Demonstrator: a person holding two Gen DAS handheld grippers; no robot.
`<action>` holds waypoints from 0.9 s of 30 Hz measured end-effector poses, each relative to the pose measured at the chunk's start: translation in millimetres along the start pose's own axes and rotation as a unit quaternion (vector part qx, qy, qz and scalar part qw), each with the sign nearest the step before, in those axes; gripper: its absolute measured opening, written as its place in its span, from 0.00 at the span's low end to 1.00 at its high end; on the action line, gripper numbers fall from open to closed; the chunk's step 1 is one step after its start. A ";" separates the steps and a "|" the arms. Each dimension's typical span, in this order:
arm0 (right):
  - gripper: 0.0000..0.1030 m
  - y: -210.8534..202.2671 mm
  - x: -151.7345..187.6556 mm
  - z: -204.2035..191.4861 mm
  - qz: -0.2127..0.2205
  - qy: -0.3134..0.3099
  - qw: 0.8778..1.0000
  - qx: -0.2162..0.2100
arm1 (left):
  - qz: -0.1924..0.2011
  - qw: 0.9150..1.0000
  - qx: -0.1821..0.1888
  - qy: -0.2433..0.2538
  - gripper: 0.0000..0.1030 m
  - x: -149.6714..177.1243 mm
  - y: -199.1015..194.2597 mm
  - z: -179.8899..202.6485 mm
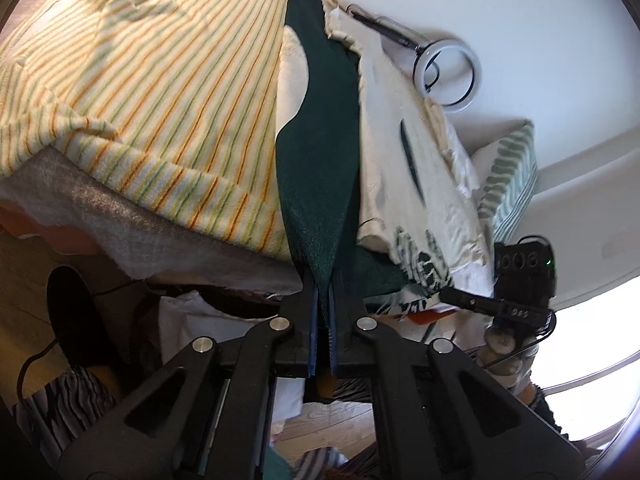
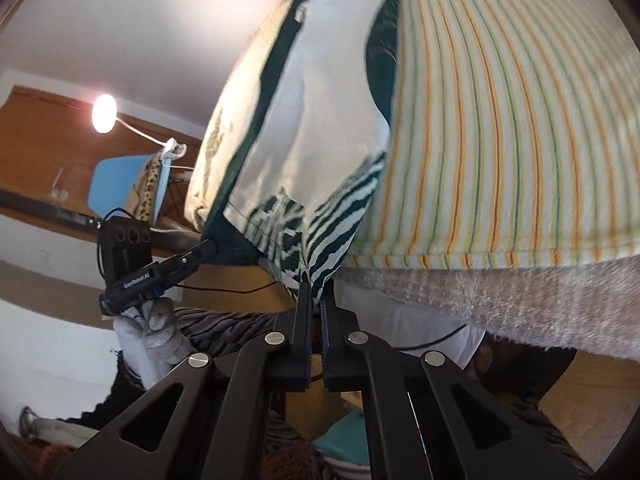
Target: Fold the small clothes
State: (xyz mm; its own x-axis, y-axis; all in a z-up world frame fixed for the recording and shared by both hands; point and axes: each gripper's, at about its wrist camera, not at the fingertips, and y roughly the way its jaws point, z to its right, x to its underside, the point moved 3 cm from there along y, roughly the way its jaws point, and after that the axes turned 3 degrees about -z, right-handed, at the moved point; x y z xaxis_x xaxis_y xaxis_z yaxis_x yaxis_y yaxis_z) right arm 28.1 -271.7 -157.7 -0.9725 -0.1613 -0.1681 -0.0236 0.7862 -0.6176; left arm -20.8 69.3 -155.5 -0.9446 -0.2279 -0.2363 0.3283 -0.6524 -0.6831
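Observation:
A small white garment (image 2: 320, 120) with dark green trim and a zebra-print hem lies over a yellow striped cloth (image 2: 500, 140). My right gripper (image 2: 316, 294) is shut on the zebra-print corner (image 2: 340, 216). My left gripper (image 1: 323, 280) is shut on a dark green fold (image 1: 320, 168) of the same garment. From the right wrist view, the left gripper (image 2: 210, 247) pinches the green corner at the left. In the left wrist view, the right gripper (image 1: 446, 294) shows at the lower right by the zebra print (image 1: 420, 264).
A grey fuzzy blanket (image 2: 500, 292) lies under the striped cloth (image 1: 140, 100). On the white table (image 1: 540, 40) are a clear tube with a ring (image 1: 448, 76) and a folded green-striped cloth (image 1: 512, 184). A gloved hand (image 2: 156, 328), a lamp (image 2: 104, 114) and a blue chair (image 2: 116, 184) are at the left.

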 end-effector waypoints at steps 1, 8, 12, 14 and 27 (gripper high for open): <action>0.01 -3.0 -0.3 -1.5 0.005 -0.002 1.000 -0.001 | 0.005 1.000 0.011 -0.003 0.01 -1.1 -4.5 2.7; 0.01 -14.0 -5.2 -5.4 0.029 -0.014 0.999 0.010 | 0.005 0.999 -0.006 0.032 0.00 -11.0 -2.8 22.1; 0.01 -17.5 -11.7 -3.5 0.038 0.000 0.999 -0.007 | 0.013 0.999 0.002 0.033 0.00 -27.9 -5.6 31.5; 0.01 -29.0 -17.3 -3.0 0.048 -0.004 0.999 -0.011 | 0.020 0.999 0.000 0.037 0.00 -40.7 -8.6 36.6; 0.01 -49.1 -109.0 -3.4 0.098 0.001 0.995 0.005 | 0.048 0.997 -0.034 0.040 0.00 -147.0 13.4 52.8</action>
State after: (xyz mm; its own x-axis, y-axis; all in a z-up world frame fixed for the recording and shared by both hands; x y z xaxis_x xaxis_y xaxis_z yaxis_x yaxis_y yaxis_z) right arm 134.4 -290.7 -106.4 -0.9585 -0.0035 -0.2851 0.1699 0.7959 -0.5810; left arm 122.5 55.9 -93.5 -0.9068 -0.2263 -0.3558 0.4189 -0.5798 -0.6988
